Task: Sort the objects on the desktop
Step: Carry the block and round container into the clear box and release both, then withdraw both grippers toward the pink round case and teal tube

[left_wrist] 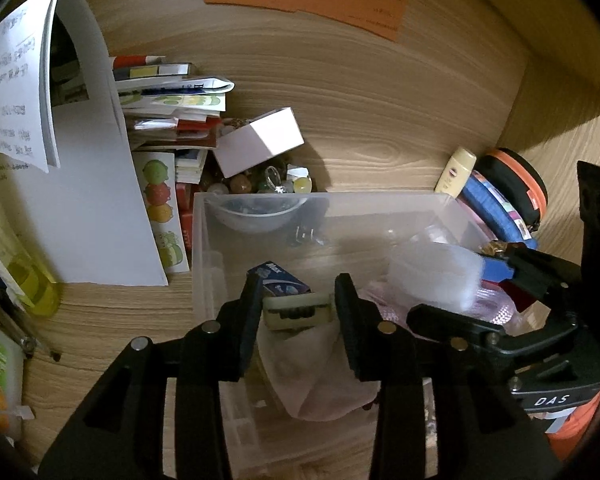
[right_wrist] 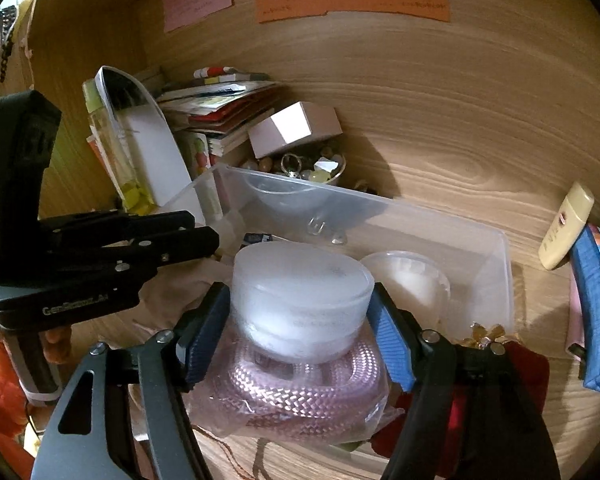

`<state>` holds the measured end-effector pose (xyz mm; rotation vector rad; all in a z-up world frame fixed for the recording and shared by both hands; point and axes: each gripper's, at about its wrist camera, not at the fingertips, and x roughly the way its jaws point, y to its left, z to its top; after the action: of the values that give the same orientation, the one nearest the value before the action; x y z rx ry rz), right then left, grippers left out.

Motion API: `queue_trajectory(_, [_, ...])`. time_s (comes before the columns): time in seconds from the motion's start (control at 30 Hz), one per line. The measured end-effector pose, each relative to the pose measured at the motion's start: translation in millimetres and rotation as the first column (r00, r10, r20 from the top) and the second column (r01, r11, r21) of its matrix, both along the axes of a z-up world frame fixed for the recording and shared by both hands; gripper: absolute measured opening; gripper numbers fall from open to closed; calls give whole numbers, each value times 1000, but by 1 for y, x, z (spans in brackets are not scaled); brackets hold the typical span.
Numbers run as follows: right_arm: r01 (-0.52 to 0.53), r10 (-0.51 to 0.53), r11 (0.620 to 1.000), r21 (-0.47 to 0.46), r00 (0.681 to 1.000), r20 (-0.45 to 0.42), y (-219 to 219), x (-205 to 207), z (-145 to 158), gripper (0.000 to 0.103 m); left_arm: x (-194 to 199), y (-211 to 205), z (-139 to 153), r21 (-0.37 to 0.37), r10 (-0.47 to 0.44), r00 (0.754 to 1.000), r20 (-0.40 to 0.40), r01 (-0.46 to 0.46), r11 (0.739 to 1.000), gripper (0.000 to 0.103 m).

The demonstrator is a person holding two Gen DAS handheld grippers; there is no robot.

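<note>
Clear bin [right_wrist: 480, 236] holds a pink rope [right_wrist: 300, 392]; right tongs [right_wrist: 300, 320] grip a frosted tub [right_wrist: 300, 292], left tongs [left_wrist: 296, 312] a cream clip [left_wrist: 296, 310].

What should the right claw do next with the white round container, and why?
Probably open wider and withdraw: the right claw brackets the frosted container, which already sits on the pink coil inside the clear bin.

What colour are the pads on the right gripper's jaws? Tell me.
Blue, seen best in the right wrist view, on the right gripper around the frosted round plastic container.
</note>
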<state>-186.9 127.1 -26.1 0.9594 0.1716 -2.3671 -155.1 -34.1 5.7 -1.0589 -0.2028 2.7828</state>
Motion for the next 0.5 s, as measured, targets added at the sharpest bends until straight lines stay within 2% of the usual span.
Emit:
queue_trajectory(0.27, [-20, 20, 1000, 4, 999, -47, -3, 11, 10, 80, 7, 1, 10, 0, 4, 999, -46, -4, 1000, 38])
queue_trajectory(0.5, [23, -21, 1000, 21, 997, -77, 3, 21, 28, 82, 18, -1, 29, 2, 28, 995, -100, -28, 1000, 45])
